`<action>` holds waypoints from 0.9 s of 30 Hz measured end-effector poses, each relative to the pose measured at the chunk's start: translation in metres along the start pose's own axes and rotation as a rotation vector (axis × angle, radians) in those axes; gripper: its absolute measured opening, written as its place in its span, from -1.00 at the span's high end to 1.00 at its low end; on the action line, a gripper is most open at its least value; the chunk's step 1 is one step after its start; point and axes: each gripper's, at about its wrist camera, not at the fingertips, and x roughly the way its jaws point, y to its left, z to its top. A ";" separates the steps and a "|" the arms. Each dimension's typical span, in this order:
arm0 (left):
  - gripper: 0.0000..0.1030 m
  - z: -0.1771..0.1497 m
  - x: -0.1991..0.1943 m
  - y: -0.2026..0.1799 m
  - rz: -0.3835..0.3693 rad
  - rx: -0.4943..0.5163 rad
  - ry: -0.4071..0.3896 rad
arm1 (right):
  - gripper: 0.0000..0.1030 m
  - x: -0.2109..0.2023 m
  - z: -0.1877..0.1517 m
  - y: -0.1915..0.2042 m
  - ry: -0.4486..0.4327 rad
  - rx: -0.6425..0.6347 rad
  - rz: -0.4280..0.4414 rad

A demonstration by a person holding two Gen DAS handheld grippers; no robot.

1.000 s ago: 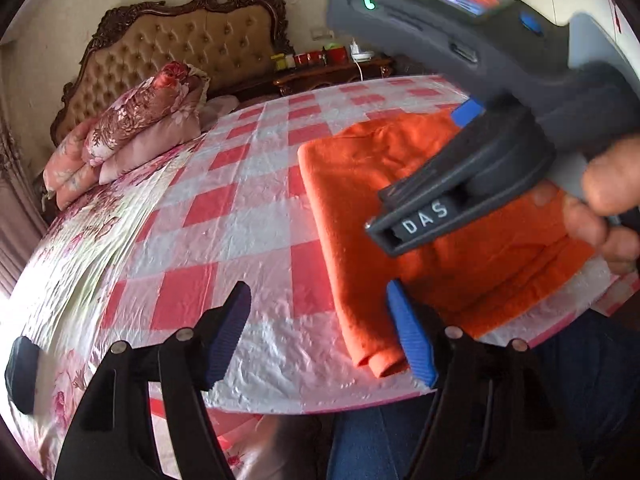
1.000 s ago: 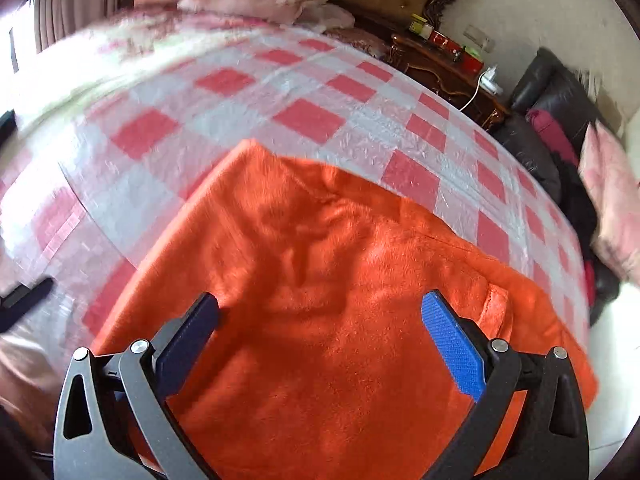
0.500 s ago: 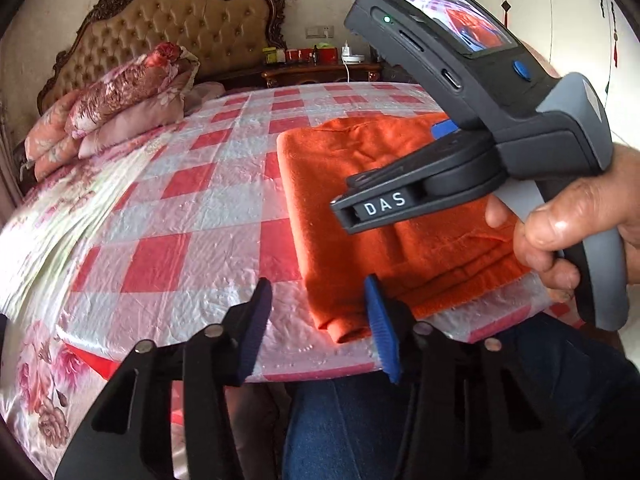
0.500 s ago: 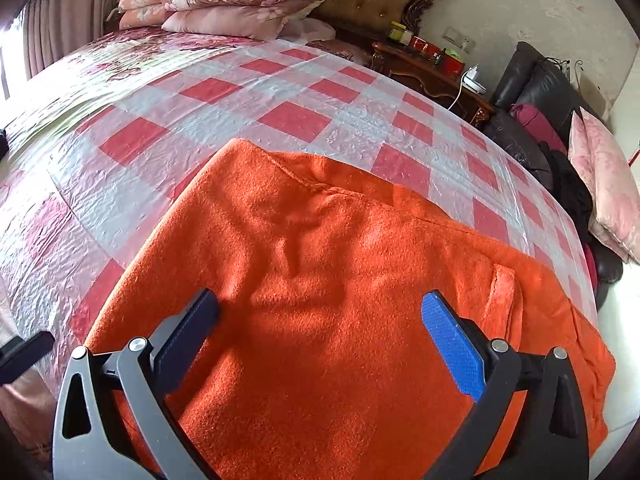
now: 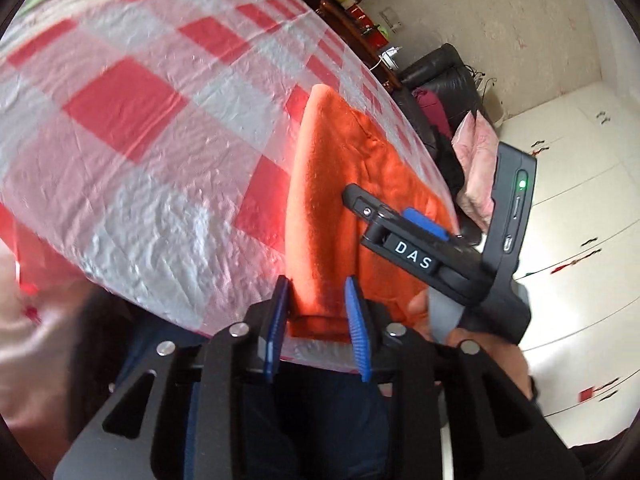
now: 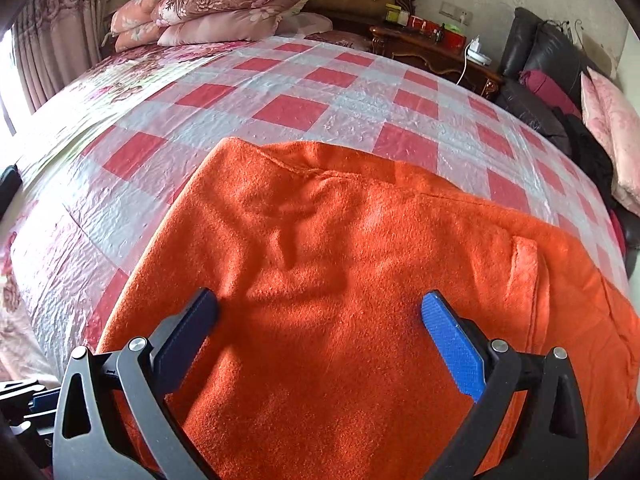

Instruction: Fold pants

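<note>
your left gripper (image 5: 316, 320) sits at the near corner of the orange pants (image 6: 360, 280), fingers narrowed around the folded edge – cloth between the pads, though whether they're fully clamped i can't tell. right gripper (image 6: 320, 320) hangs wide open over the middle of the pants, holding nothing. pants lie flat on the checked plastic cover (image 6: 320, 92) at the bed's near edge. bite all layers before lifting (thick fleece slips) – then carry the corner straight across.
</note>
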 end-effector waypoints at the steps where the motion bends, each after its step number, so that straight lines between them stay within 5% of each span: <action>1: 0.26 0.000 0.002 0.000 -0.025 -0.023 0.011 | -0.90 0.001 0.000 -0.001 0.003 0.006 0.011; 6: 0.25 0.004 0.013 -0.005 -0.057 -0.079 0.040 | -0.90 0.002 0.000 -0.003 0.004 0.010 0.025; 10: 0.67 0.011 0.019 -0.007 -0.012 -0.096 0.045 | -0.90 0.002 0.001 -0.004 0.013 0.015 0.035; 12: 0.69 0.011 0.015 -0.018 0.041 -0.040 0.023 | -0.90 0.003 0.005 -0.006 0.045 0.014 0.051; 18: 0.70 0.001 0.007 -0.076 0.268 0.279 -0.081 | -0.90 -0.021 0.027 -0.025 0.102 0.091 0.173; 23: 0.73 -0.042 0.027 -0.130 0.589 0.735 -0.187 | -0.90 -0.038 0.055 -0.010 0.154 0.041 0.274; 27: 0.74 -0.070 0.043 -0.153 0.693 0.983 -0.246 | -0.90 -0.030 0.069 0.013 0.264 -0.036 0.388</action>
